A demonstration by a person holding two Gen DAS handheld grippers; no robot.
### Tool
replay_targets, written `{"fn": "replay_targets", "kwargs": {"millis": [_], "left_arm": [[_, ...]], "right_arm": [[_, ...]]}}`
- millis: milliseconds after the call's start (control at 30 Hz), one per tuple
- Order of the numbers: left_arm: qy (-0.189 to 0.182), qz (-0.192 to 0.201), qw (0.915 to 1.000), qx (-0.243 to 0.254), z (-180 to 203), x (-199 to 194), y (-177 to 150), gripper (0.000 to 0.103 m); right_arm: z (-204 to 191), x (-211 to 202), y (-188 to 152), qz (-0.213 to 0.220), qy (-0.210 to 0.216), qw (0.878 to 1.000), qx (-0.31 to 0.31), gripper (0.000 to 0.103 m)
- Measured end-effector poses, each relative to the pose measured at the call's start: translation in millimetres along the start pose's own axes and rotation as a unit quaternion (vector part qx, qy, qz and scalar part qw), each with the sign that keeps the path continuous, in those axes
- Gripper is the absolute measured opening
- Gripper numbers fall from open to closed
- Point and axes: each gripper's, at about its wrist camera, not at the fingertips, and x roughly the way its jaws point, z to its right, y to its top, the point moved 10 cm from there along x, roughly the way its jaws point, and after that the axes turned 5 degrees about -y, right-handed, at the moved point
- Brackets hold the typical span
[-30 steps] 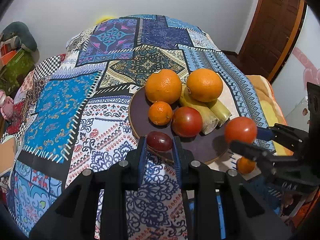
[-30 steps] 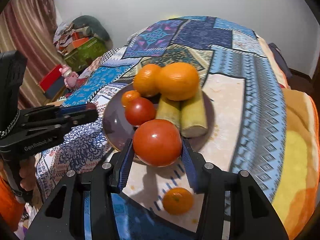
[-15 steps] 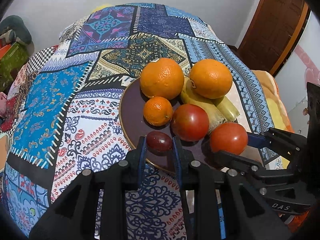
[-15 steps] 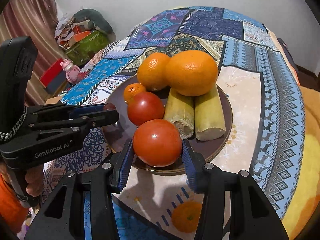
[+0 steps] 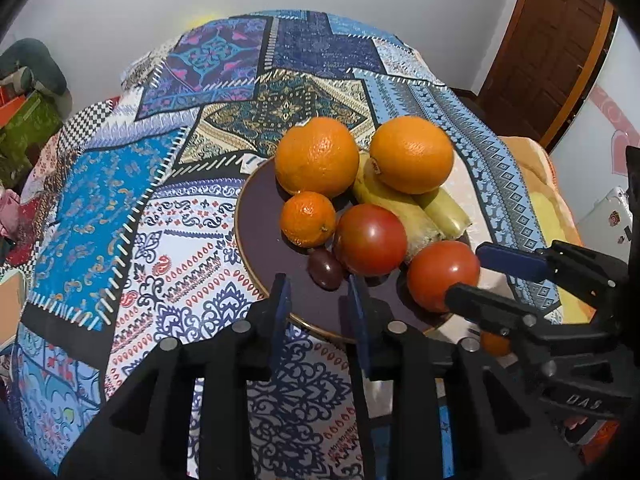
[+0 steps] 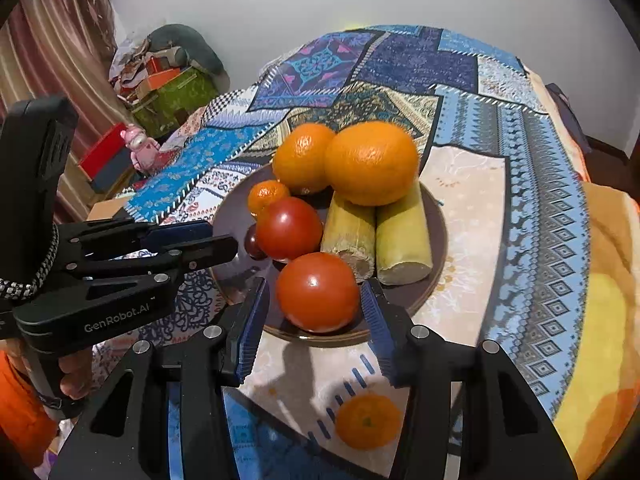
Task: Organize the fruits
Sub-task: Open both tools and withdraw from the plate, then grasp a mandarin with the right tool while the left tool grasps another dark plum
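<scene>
Patchwork cloth (image 5: 120,184) covers the whole table, and on it stands the dark plate (image 6: 232,216) where I collect the fruits. On the far side of the plate two big oranges (image 5: 317,156) rest on two pale banana pieces (image 6: 404,240); I judge this pile not very stable.

My right gripper (image 6: 314,308) is at the near rim of the plate. Its fingers are spread, one on each side of the front tomato (image 6: 318,291), with a small gap on both sides, so I think the tomato sits on the plate by itself. My left gripper (image 5: 320,308) is also apart and holds nothing. The dark plum (image 5: 325,268) lies on the plate just in front of its tips, touching the second tomato (image 5: 370,240) and close to the small mandarin (image 5: 308,219).

One more mandarin (image 6: 368,421) is not on the plate; it lies on the cloth below my right gripper, so the task is not finished, in my opinion.

What can go wrong: the front tomato is very near the rim, and if I pull the right gripper back carelessly, a finger may push it off the plate. The plum is round and can roll if my left tips touch it. Also, a hard push on the tomatoes may disturb the oranges above.
</scene>
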Motion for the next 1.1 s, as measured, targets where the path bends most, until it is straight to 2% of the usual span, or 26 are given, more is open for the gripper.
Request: {"fn": "replay_targets", "kwargs": {"millis": [200, 433, 567, 867, 967, 1100], "left_arm": [[0.004, 0.020, 0.9998, 0.003, 4.1, -27.0, 0.2, 0.032], [0.007, 0.034, 0.9994, -0.004, 5.4, -51.1, -9.7, 0.042], [0.005, 0.027, 0.9996, -0.009, 7.0, -52.7, -21.2, 0.046], [-0.003, 0.001, 1.0000, -0.004, 20.5, -40.0, -44.5, 0.047], [-0.012, -0.005, 0.9999, -0.006, 26.3, -37.6, -49.8, 0.048], [-0.020, -0.012, 0.9997, -0.002, 38.0, -34.9, -55.5, 0.048]], "right_arm": [[13.9, -23.2, -0.7, 0.015, -0.021, 1.000, 0.001, 0.046], [32.4, -38.5, -21.1, 0.005, -0.039, 0.999, 0.008, 0.046], [33.7, -34.3, -35.4, -0.011, -0.033, 0.999, 0.016, 0.046], [27.8, -2.3, -61.9, -0.055, -0.017, 0.998, 0.027, 0.045], [28.9, -1.5, -63.1, -0.050, -0.017, 0.998, 0.026, 0.034], [29.8, -12.8, -62.4, -0.036, -0.024, 0.999, 0.023, 0.033]]}}
